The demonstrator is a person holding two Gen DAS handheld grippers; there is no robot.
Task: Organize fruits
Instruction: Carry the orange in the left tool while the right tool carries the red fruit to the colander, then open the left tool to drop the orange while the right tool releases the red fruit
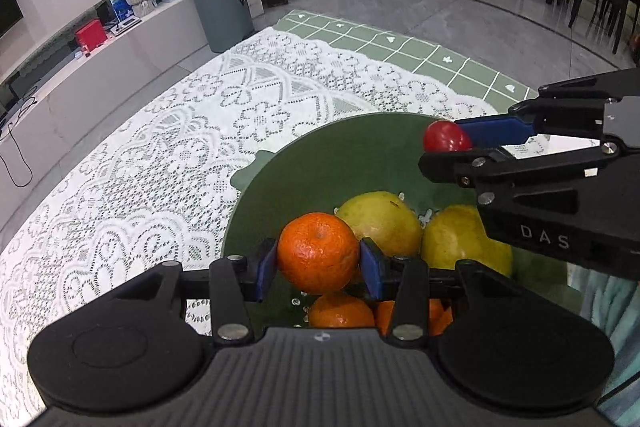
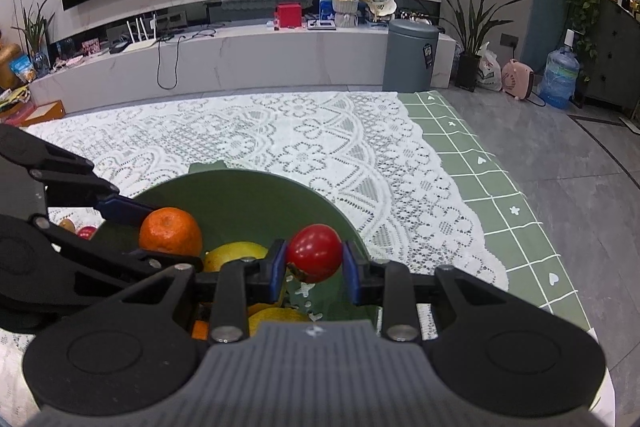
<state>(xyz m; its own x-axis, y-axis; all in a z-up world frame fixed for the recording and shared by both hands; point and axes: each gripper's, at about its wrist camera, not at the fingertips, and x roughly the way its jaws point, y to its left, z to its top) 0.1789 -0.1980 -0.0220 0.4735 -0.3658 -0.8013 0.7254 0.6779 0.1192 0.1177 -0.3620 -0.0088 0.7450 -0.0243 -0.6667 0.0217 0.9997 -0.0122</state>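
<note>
A dark green bowl (image 1: 344, 147) (image 2: 248, 195) stands on the white lace tablecloth. My left gripper (image 1: 319, 265) is shut on an orange tangerine (image 1: 318, 251) (image 2: 170, 231) and holds it over the bowl. My right gripper (image 2: 314, 263) (image 1: 446, 147) is shut on a small red fruit (image 2: 315, 253) (image 1: 446, 137), also over the bowl. In the bowl lie two yellow-green fruits (image 1: 380, 219) (image 1: 466, 239) and more tangerines (image 1: 340, 311). A yellow fruit (image 2: 236, 255) shows under my right gripper.
The lace cloth (image 1: 180, 147) covers a green checked cloth (image 2: 500, 195) whose edge runs to the right. Two small fruits (image 2: 86, 231) lie on the cloth left of the bowl. Beyond the table stand a grey bin (image 1: 222, 7) and a TV bench (image 2: 240, 55).
</note>
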